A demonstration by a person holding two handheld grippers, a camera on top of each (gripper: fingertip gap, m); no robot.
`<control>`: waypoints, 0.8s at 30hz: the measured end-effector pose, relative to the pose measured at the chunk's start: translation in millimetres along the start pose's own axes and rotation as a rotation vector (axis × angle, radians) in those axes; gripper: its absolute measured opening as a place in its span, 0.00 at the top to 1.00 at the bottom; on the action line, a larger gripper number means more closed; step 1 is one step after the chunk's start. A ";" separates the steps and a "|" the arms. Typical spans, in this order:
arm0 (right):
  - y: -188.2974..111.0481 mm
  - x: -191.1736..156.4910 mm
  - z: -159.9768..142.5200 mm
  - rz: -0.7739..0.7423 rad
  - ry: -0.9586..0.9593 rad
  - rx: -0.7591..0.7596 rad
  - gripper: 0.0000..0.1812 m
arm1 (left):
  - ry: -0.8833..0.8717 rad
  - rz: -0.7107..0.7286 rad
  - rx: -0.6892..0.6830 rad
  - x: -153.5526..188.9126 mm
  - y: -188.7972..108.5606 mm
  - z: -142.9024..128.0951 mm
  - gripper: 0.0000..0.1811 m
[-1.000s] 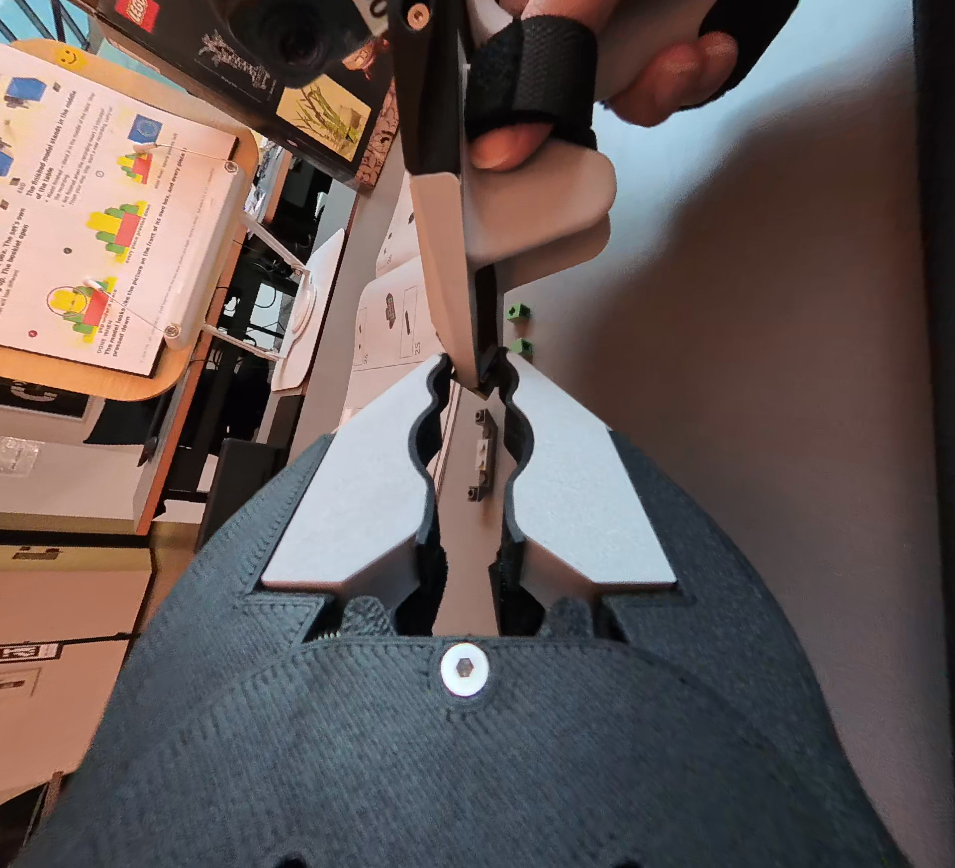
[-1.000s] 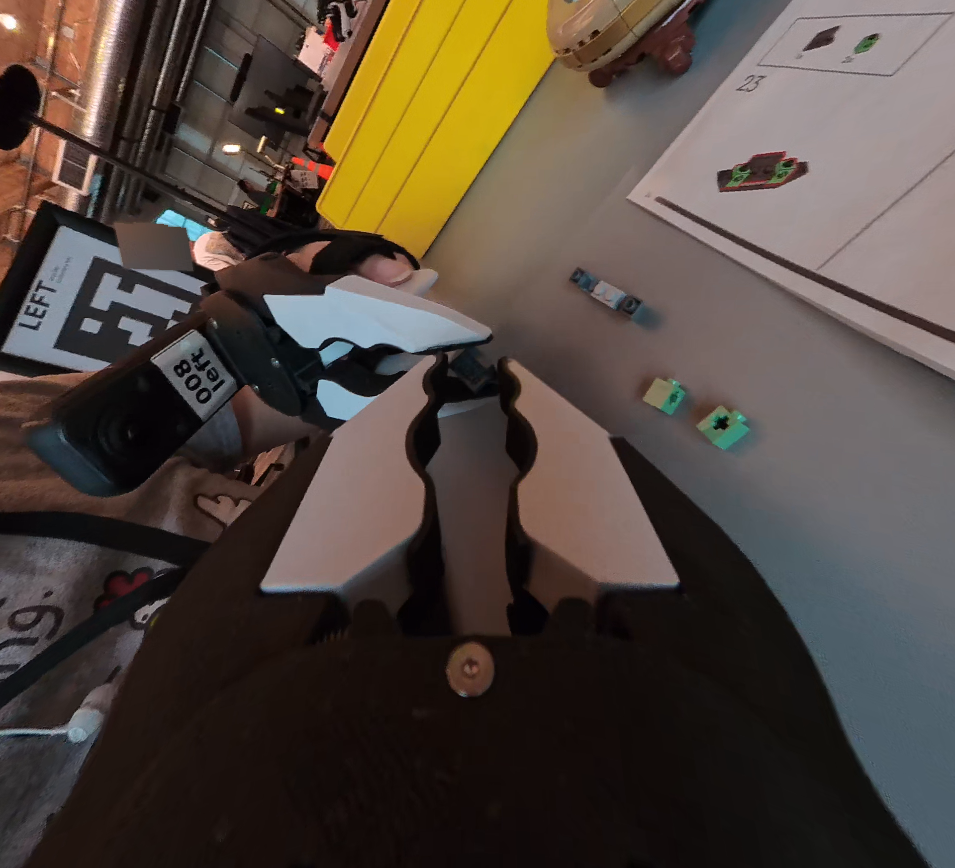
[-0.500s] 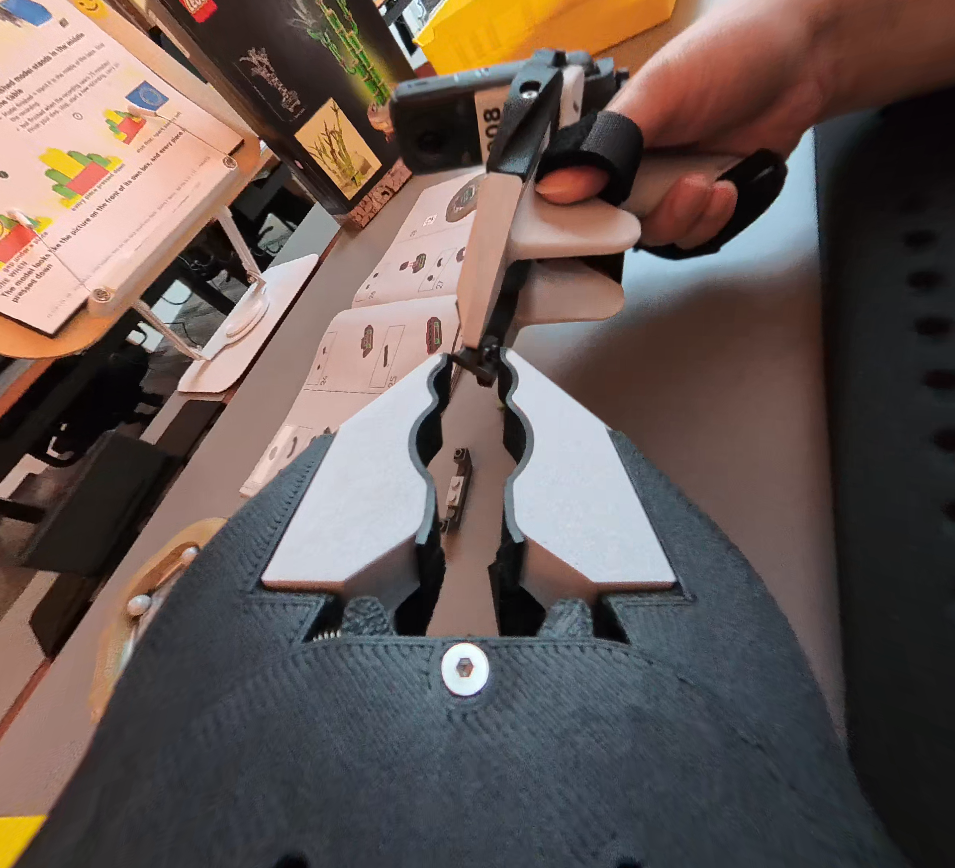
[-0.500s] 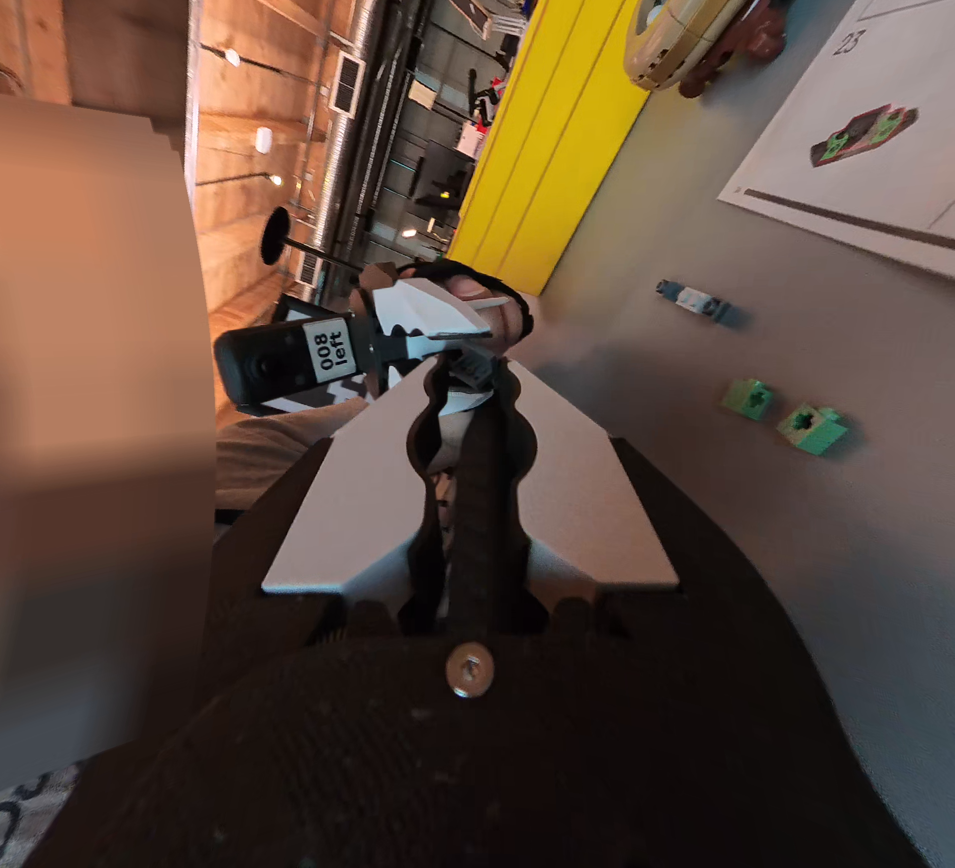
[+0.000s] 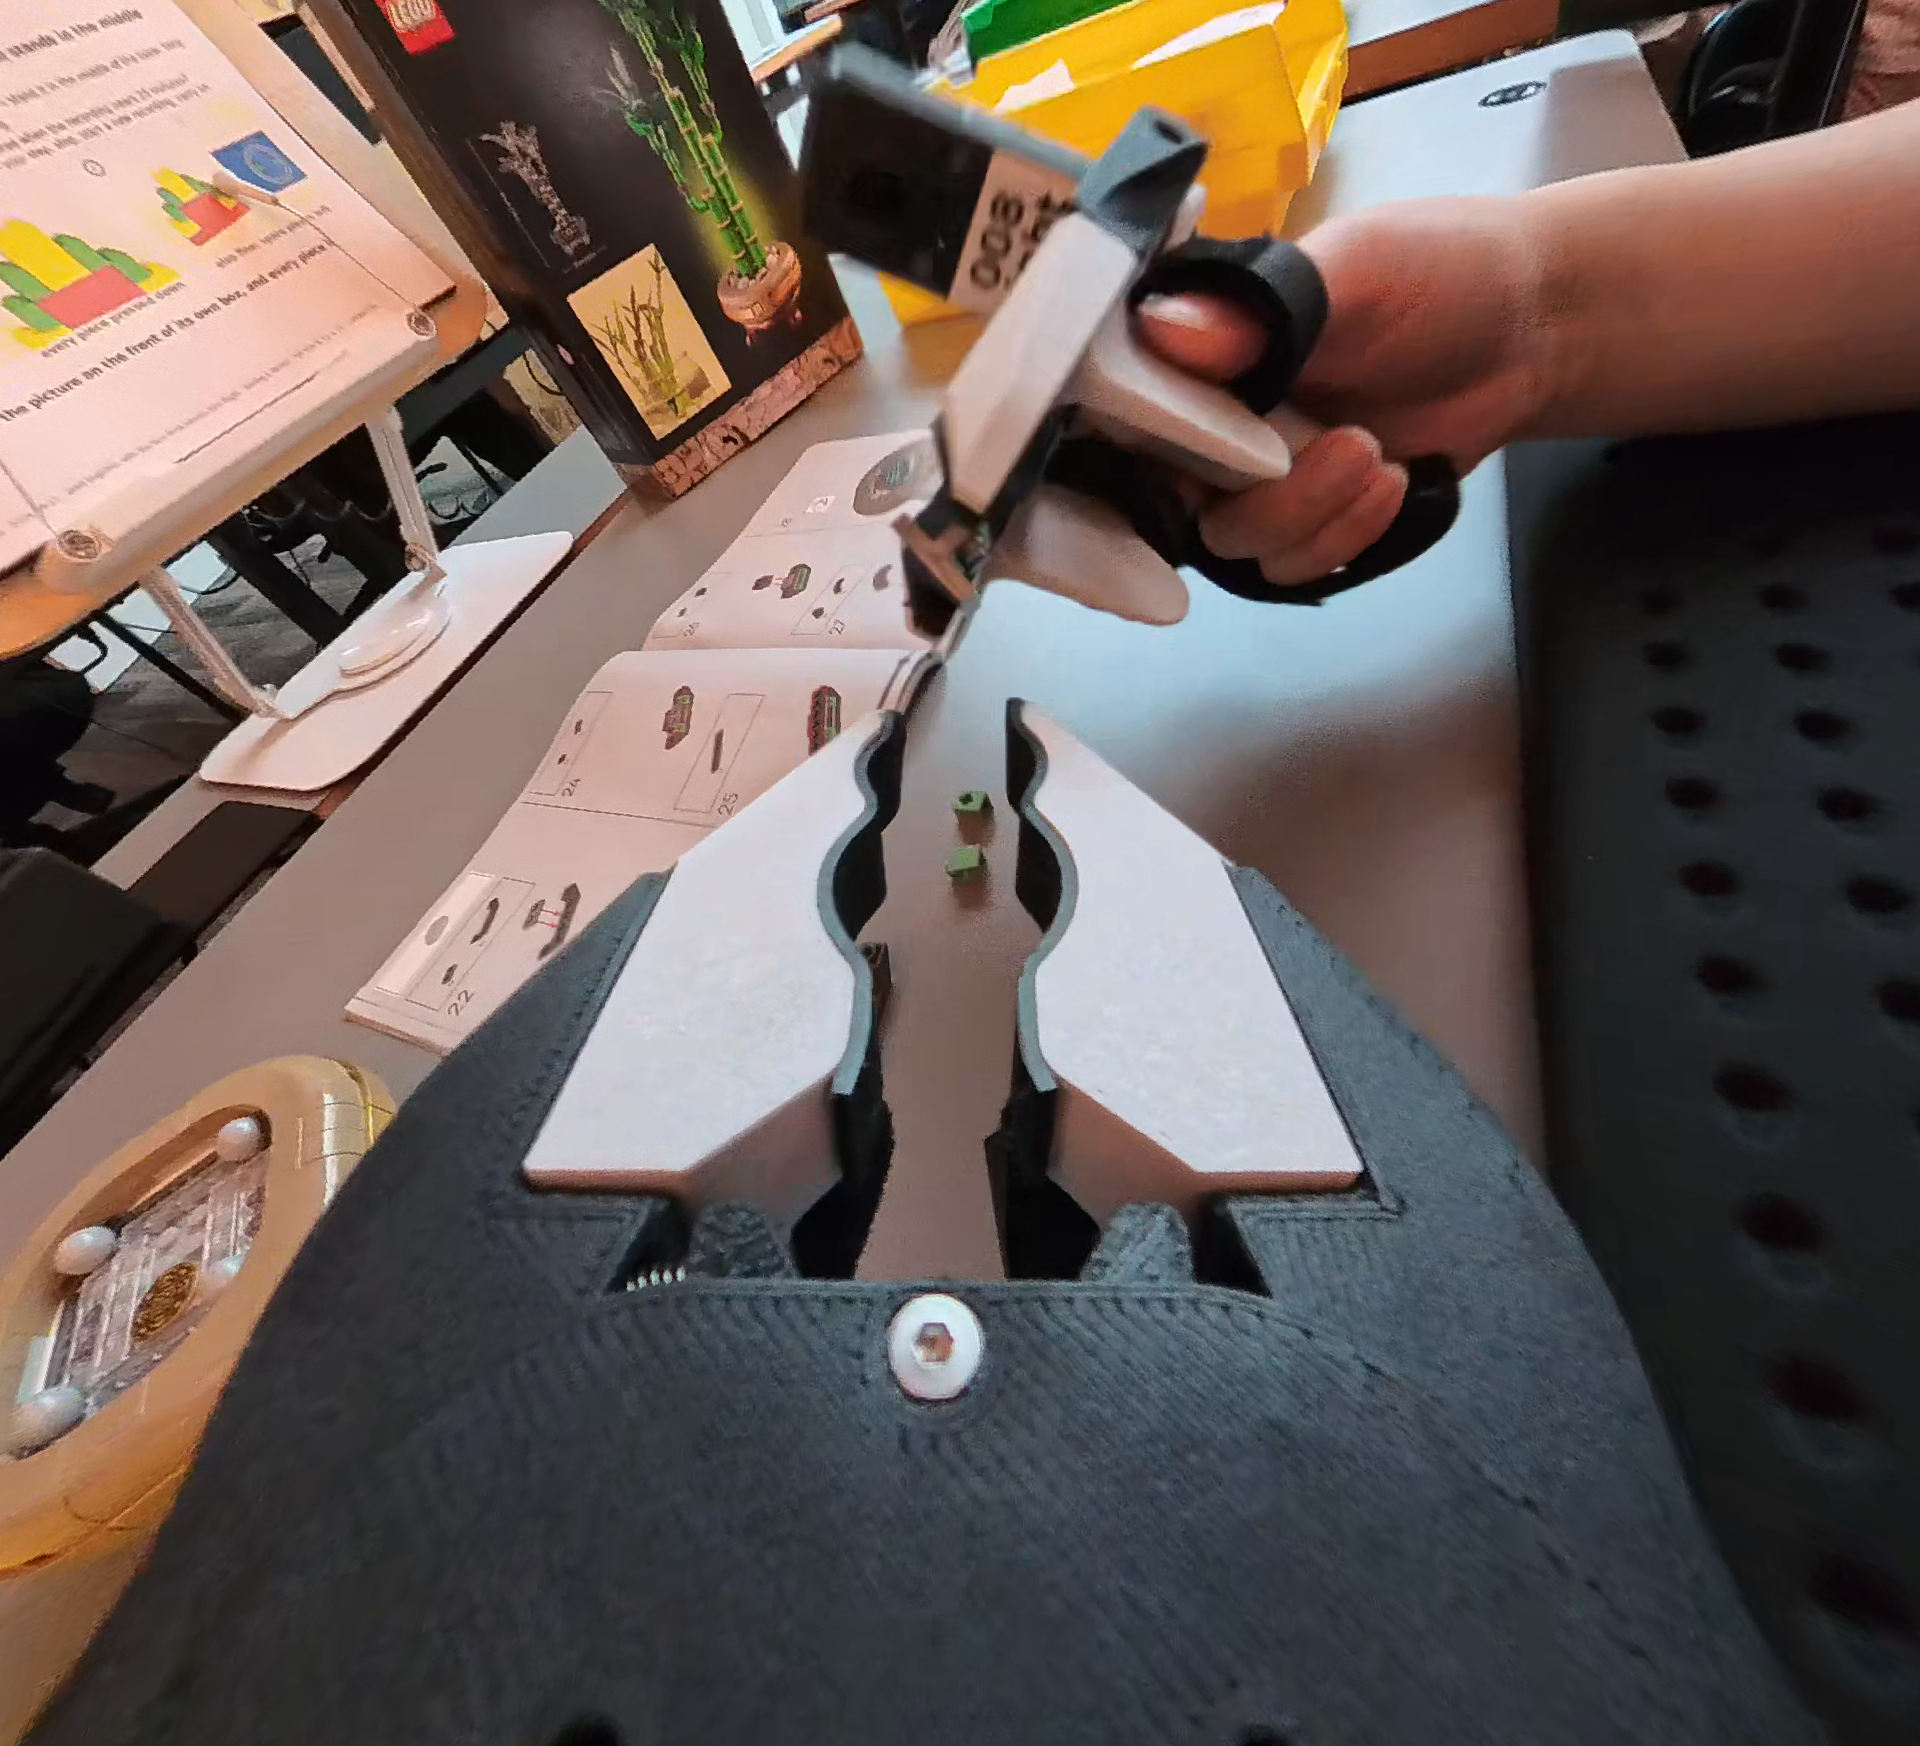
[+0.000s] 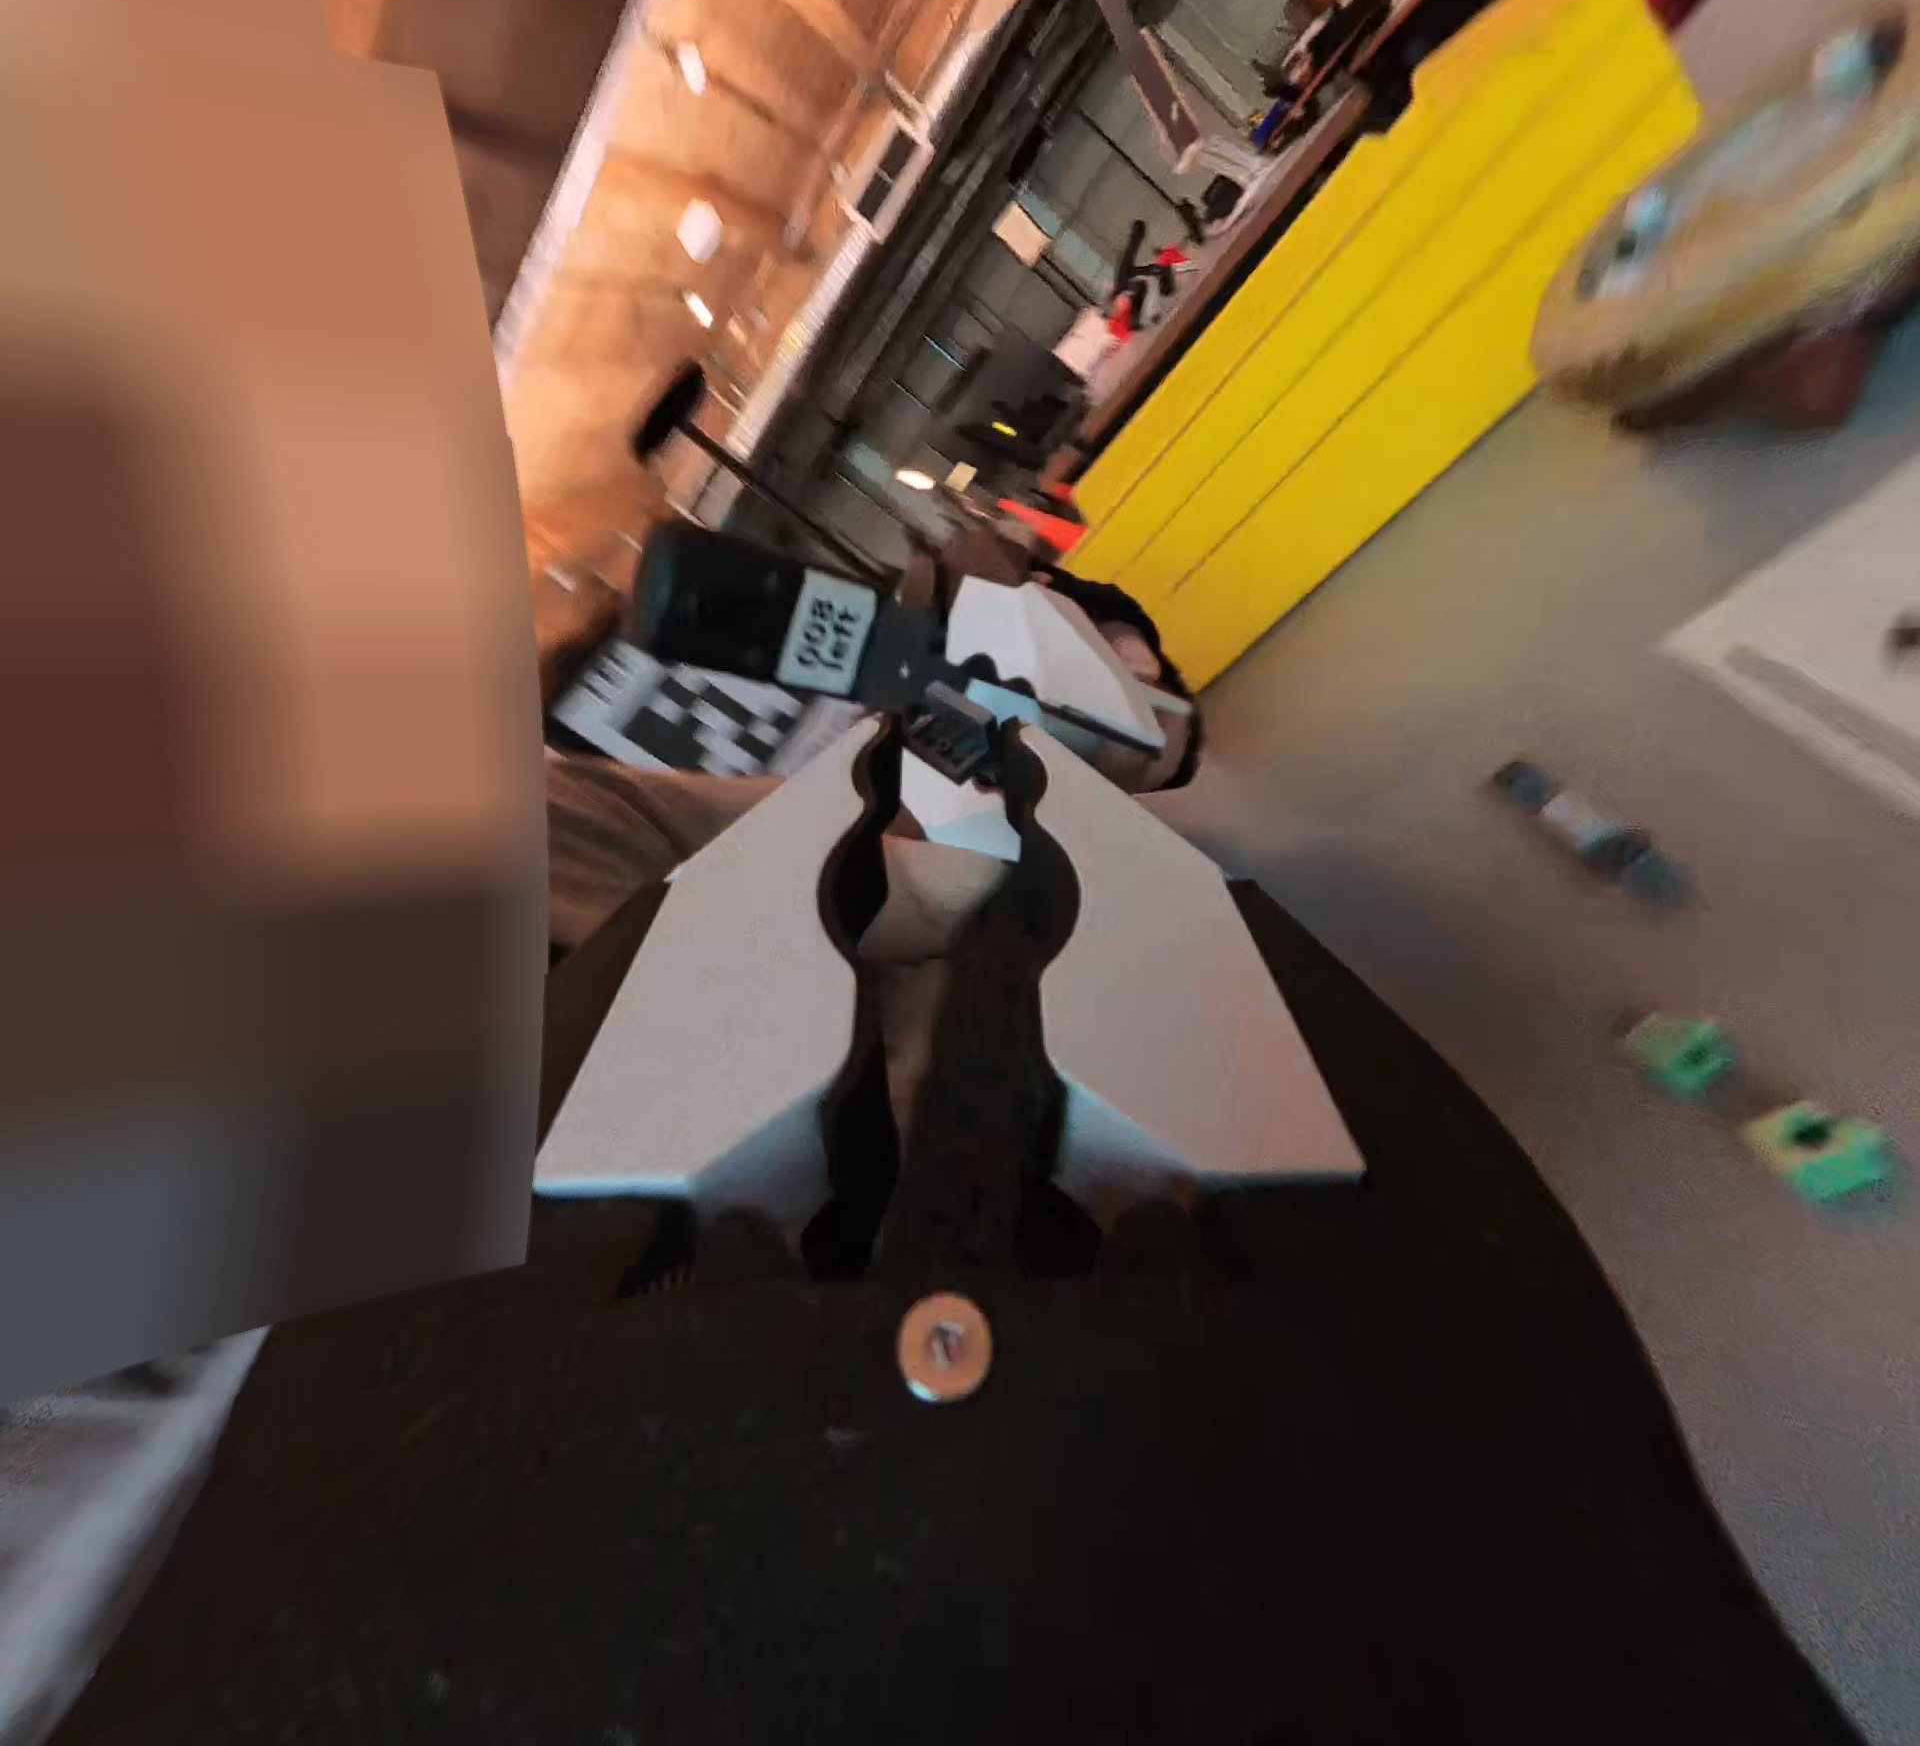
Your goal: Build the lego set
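My right gripper [image 6: 943,732] is shut on a small dark brick [image 6: 948,740] at its fingertips and holds it above the grey table [image 5: 1299,761]. It shows in the left wrist view [image 5: 940,553], in a hand, just beyond my left gripper [image 5: 956,714]. My left gripper has its jaws a little apart with nothing between them. Two green bricks [image 5: 966,832] lie on the table past its tips; they also show in the right wrist view [image 6: 1756,1104]. A dark grey and white piece [image 6: 1579,829] lies farther off. My left gripper also shows in the right wrist view [image 6: 1039,699].
An open instruction booklet [image 5: 707,761] lies left of the bricks. A black set box [image 5: 582,221] and a sheet on a stand [image 5: 156,242] stand behind it. Yellow bins [image 5: 1195,65] are at the back. A tan pot model [image 5: 156,1281] sits near left. A black perforated surface [image 5: 1745,865] is on the right.
My two grippers, which met at the dark brick, have come apart. The brick stayed in my right gripper. My left gripper has drawn back, so the green bricks show between its fingers.
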State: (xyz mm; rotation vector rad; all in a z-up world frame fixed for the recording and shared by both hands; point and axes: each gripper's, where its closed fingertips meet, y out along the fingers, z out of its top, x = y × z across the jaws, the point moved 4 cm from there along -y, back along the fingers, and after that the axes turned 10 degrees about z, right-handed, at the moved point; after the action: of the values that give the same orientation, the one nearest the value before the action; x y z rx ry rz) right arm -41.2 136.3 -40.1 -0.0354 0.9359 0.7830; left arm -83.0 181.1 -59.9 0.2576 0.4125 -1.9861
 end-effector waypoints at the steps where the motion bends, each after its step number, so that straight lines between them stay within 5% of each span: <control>1: 2.6 -4.8 -0.4 -0.048 -0.140 -0.051 0.91 | -0.004 -0.003 0.016 -0.3 -1.4 2.1 0.91; 6: 11.1 -18.1 -7.7 -0.231 -0.615 -0.207 0.90 | 0.015 -0.023 0.088 3.1 -7.7 11.8 0.95; 24: 9.4 -9.9 -12.2 -0.276 -0.586 -0.235 0.91 | 0.055 -0.060 0.093 6.7 -9.9 9.5 1.00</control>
State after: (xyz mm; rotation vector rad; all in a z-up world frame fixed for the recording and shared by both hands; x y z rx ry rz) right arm -59.1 133.0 -37.5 -0.1297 0.2725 0.5922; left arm -94.8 175.7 -51.9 0.3632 0.3670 -2.0636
